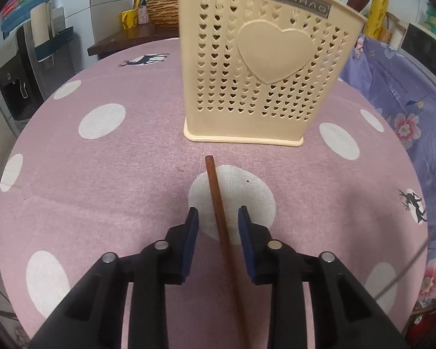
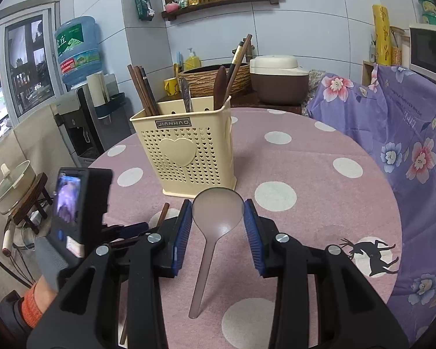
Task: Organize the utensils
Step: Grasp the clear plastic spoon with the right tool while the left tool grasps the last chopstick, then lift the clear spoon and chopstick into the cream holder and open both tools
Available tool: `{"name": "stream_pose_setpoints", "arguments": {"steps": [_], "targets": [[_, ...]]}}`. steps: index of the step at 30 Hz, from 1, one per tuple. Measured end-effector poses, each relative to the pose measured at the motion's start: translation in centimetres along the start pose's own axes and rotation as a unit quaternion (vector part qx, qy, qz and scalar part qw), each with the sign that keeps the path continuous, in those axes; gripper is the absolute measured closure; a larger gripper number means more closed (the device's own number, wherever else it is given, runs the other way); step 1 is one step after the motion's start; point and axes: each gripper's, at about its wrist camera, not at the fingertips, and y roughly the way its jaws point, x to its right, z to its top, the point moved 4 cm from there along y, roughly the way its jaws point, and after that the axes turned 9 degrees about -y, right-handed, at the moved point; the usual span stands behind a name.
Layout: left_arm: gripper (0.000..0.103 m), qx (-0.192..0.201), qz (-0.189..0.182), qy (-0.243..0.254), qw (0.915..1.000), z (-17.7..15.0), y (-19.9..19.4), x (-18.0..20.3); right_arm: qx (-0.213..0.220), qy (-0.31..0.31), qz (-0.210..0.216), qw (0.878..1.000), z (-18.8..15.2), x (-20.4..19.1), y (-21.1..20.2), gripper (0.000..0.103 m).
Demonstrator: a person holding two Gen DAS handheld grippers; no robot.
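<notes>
A cream perforated utensil holder (image 1: 261, 58) with a heart emblem stands on the pink dotted tablecloth; it also shows in the right wrist view (image 2: 189, 148), holding several chopsticks and dark spoons. My left gripper (image 1: 218, 218) is open, its jaws either side of a brown wooden chopstick (image 1: 218, 212) lying on the cloth, not touching it. My right gripper (image 2: 218, 212) is open, its blue pads flanking the bowl of a translucent pink-grey plastic spoon (image 2: 216, 218) lying on the cloth, handle toward me. The left gripper's body (image 2: 75, 212) shows at left.
The round table (image 2: 319, 174) drops off at its edges. A purple floral cloth (image 2: 407, 145) covers furniture at right. A water dispenser (image 2: 75, 87), a rice cooker (image 2: 279, 78) and a woven basket (image 2: 218, 78) stand behind the table. A pot (image 2: 11, 186) sits on a stool at left.
</notes>
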Motion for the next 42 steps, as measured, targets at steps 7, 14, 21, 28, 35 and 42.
{"name": "stream_pose_setpoints", "arguments": {"steps": [7,14,21,28,35,42], "targets": [[0.089,0.007,0.023,0.009,0.9997,1.2,0.9,0.8,-0.003,0.006,0.002,1.000,0.0,0.3,0.2,0.066],[0.094,0.013,0.035,0.012,0.9992,1.6,1.4,0.9,-0.005,0.005,0.001,1.000,-0.1,0.3,0.5,0.066],[0.094,0.030,0.021,0.000,0.9993,2.3,0.2,0.6,-0.006,0.005,-0.001,1.000,-0.2,0.3,0.5,0.066],[0.094,0.099,-0.043,-0.033,0.9936,4.2,-6.9,-0.6,0.002,0.003,-0.002,1.000,0.1,0.1,-0.1,0.066],[0.094,0.182,-0.081,-0.038,0.9793,4.5,-15.4,-1.9,0.011,0.000,0.004,1.000,0.5,-0.3,-0.8,0.066],[0.094,0.208,-0.089,-0.042,0.9731,3.8,-17.7,-2.7,0.014,-0.014,0.007,1.000,0.8,-1.2,-1.0,0.066]]}}
